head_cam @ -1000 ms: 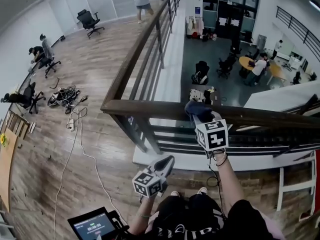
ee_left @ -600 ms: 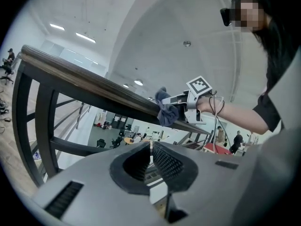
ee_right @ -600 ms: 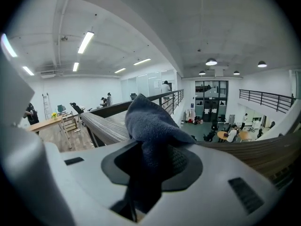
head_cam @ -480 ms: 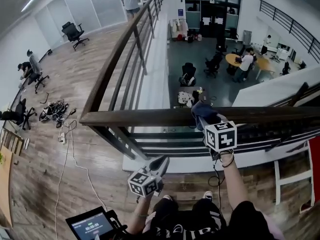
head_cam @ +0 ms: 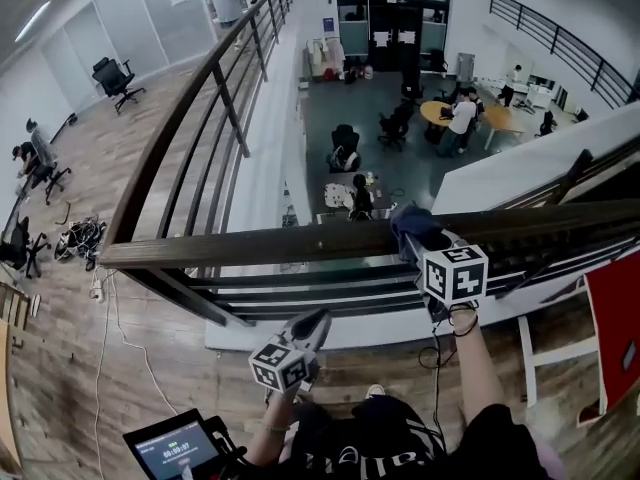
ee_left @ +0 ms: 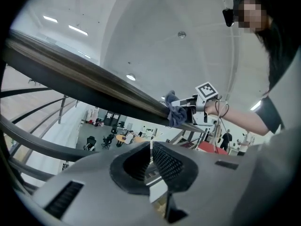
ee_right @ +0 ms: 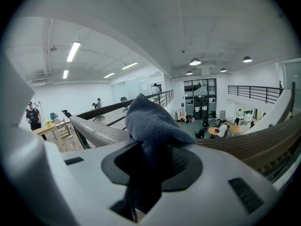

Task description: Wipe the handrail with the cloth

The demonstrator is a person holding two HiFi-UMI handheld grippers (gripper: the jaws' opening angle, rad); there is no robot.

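The dark wooden handrail (head_cam: 250, 247) runs across the head view from left to right. A dark blue cloth (head_cam: 414, 224) is draped over its top, right of the middle. My right gripper (head_cam: 422, 240) is shut on the cloth and presses it onto the rail. In the right gripper view the cloth (ee_right: 151, 124) fills the jaws of the right gripper (ee_right: 150, 150), with the handrail (ee_right: 96, 132) behind it. My left gripper (head_cam: 314, 321) hangs below the rail, shut and holding nothing. The left gripper (ee_left: 150, 150) looks up at the handrail (ee_left: 84, 79) and the cloth (ee_left: 175, 111).
A second rail (head_cam: 190, 103) runs away from the corner at the left. Below the handrail are horizontal bars (head_cam: 330, 293), and past them a drop to a lower floor with tables and people. A tablet (head_cam: 172, 450) sits at my lower left. Cables (head_cam: 78, 238) lie on the floor.
My right gripper has slid the cloth to the right along the handrail, away from the left corner. The left gripper has stayed low and shut.
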